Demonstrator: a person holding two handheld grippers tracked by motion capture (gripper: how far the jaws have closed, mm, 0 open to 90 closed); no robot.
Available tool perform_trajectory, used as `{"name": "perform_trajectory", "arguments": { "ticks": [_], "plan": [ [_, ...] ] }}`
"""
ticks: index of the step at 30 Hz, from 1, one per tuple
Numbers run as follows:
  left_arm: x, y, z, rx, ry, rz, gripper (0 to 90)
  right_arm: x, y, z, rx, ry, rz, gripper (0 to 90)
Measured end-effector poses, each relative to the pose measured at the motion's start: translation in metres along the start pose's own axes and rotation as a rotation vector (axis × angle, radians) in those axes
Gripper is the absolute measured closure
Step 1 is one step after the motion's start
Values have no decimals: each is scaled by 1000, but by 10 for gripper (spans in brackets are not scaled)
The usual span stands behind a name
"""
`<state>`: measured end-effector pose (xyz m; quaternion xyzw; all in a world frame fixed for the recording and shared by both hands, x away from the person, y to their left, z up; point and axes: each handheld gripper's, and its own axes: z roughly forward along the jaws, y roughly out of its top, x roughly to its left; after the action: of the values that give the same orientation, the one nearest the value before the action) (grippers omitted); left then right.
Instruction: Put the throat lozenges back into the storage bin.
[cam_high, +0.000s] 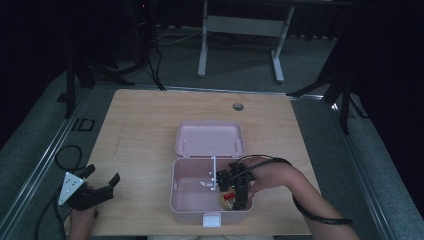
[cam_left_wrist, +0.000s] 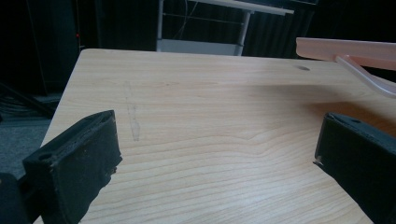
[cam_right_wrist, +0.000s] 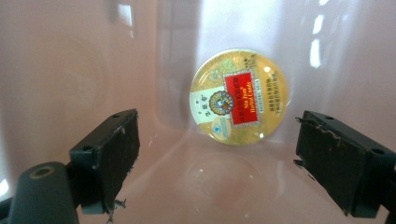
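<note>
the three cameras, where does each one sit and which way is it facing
High view: above the person's side of the table, looking forward and down; both forearms enter from the bottom, left gripper on bare wood, right gripper inside the pink box.
Left gripper view: rides the left gripper, looking low across the tabletop; its jaws stand wide apart.
Right gripper view: rides the right gripper, looking into the box at a round gold tin.
Shared: the box's open lid.

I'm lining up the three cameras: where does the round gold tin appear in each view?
High view: gold tin, low in the pink box, under the right gripper.
Left gripper view: not there.
Right gripper view: centre, against the box wall.
Shared landmark: the pink box.
</note>
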<state>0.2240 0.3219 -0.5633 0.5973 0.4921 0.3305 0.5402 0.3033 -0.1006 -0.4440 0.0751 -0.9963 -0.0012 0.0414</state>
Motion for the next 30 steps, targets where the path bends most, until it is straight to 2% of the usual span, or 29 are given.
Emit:
{"name": "perform_trajectory", "arguments": {
  "ticks": [5,8,11,14,20,23,25,30],
  "plan": [
    [0,0,0,1,1,2,3,7,-17,-37,-130,-83,16,131],
    [0,0,0,2,1,2,3,10,-34,-57,-208,-113,39,130],
    [0,0,0,2,2,2,3,13,-54,-68,-251,-147,64,130],
    [0,0,0,2,2,3,3,16,-75,-71,-271,-164,104,130],
    [0,0,0,4,2,3,4,13,-112,-57,-296,-162,180,132],
    [0,0,0,4,3,4,3,8,-125,-41,-310,-158,206,133],
    [0,0,0,4,3,4,3,4,-133,-31,-325,-163,240,133],
    [0,0,0,3,4,4,3,-10,-154,0,-406,-182,327,134]
  ]
}}
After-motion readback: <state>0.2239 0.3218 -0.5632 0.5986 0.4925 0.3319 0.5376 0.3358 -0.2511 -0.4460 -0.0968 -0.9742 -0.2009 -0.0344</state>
